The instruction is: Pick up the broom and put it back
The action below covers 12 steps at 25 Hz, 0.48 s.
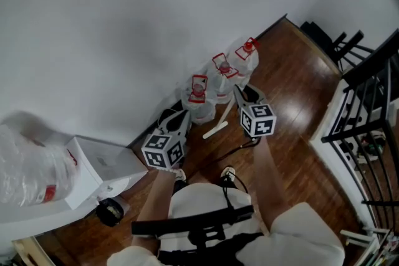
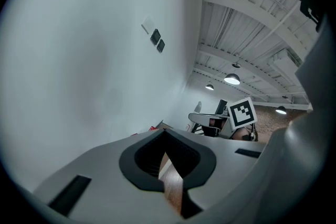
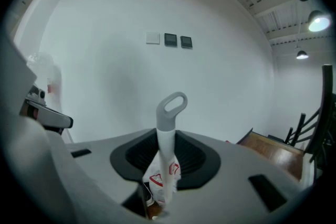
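Observation:
The broom shows as a white handle [image 3: 166, 139] with a grey loop [image 3: 172, 106] at its top, standing upright between the jaws of my right gripper [image 3: 165, 168], which is shut on it. In the head view the handle [image 1: 218, 128] slants down-left from the right gripper [image 1: 240, 95], close to the water jugs; the broom's head is hidden. My left gripper [image 1: 181, 116] is left of it, pointing at the wall. Its jaws [image 2: 165, 155] are shut with nothing in them, and only a sliver of wood floor shows below them.
Three water jugs with red caps [image 1: 199, 99] [image 1: 221, 75] [image 1: 246, 56] stand along the white wall. A white box [image 1: 103, 165] and a plastic bag [image 1: 28, 171] are at the left. A black railing [image 1: 368, 109] runs down the right. A black cord [image 1: 230, 149] lies on the wood floor.

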Tool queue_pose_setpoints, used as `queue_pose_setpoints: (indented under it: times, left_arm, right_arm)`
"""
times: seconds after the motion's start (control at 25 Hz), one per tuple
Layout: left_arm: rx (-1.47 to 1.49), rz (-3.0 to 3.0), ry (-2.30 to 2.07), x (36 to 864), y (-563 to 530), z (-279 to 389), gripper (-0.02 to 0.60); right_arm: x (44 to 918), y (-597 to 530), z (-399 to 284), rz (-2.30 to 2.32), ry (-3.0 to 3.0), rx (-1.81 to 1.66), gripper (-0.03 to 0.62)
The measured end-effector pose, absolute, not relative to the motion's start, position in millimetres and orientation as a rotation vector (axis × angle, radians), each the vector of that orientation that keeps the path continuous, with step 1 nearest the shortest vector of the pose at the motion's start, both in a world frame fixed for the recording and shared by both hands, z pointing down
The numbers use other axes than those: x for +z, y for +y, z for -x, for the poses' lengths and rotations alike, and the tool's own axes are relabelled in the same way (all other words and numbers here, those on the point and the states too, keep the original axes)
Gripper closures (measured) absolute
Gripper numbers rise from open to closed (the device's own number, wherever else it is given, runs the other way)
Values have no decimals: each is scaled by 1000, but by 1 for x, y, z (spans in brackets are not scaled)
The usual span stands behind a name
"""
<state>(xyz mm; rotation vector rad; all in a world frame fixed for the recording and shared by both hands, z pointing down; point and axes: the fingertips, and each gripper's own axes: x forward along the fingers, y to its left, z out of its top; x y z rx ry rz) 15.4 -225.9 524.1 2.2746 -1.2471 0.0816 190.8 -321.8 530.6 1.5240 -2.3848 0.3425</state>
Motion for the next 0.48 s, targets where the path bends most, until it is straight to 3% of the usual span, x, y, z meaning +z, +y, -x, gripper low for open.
queue_pose_setpoints:
  times: [0.48]
  left_arm:
    - [124,-2185,-1231,561,-215,-10,595]
  right_arm:
    - [662,-365,-183,-1386,-2233,464,470]
